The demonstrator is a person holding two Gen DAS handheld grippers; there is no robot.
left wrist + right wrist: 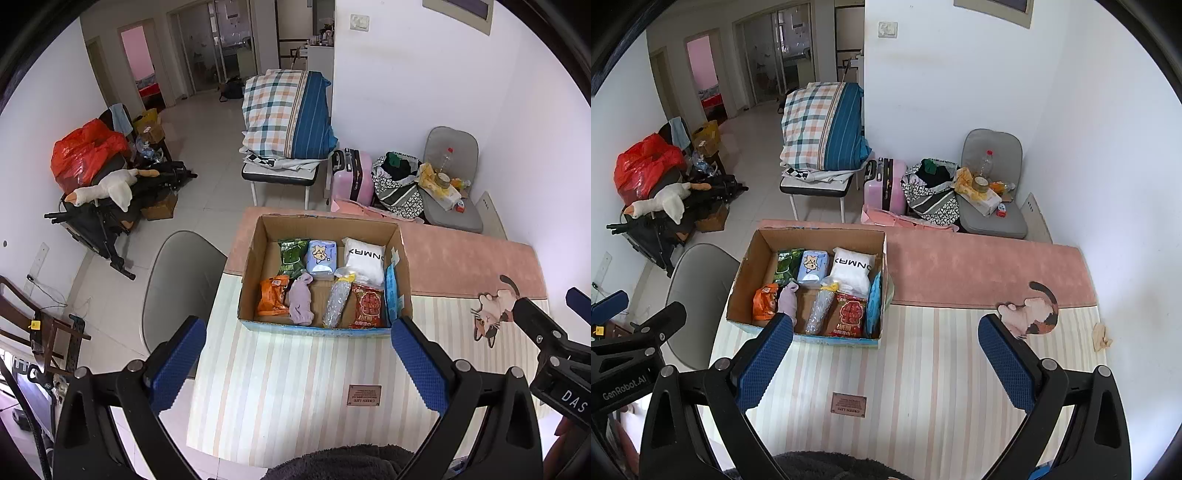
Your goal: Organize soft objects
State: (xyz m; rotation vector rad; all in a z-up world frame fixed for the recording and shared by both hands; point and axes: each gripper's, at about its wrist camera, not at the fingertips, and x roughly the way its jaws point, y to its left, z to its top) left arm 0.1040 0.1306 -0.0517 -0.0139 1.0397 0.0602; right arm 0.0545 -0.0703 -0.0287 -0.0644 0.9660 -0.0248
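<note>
An open cardboard box (249, 291) (746, 273) stands on a striped mat. It holds a green packet (292, 256), a blue tissue pack (322, 256), a white pillow pack (364, 258), an orange bag (272, 295), a lilac soft cloth (301, 299) (788, 301), a clear wrapped roll (336, 302), a red packet (367, 306) and a blue pack (391, 295) standing at the right wall. My left gripper (299, 365) is open and empty, held in front of the box. My right gripper (886, 362) is open and empty, to the right of the box front.
A pink rug (979, 266) with a cat picture (1034, 310) covers the far part of the mat. A grey chair (181, 280) stands at the left. A crumpled beige scrap (1102, 334) lies at the right wall. A suitcase (352, 177), bags and another chair stand behind.
</note>
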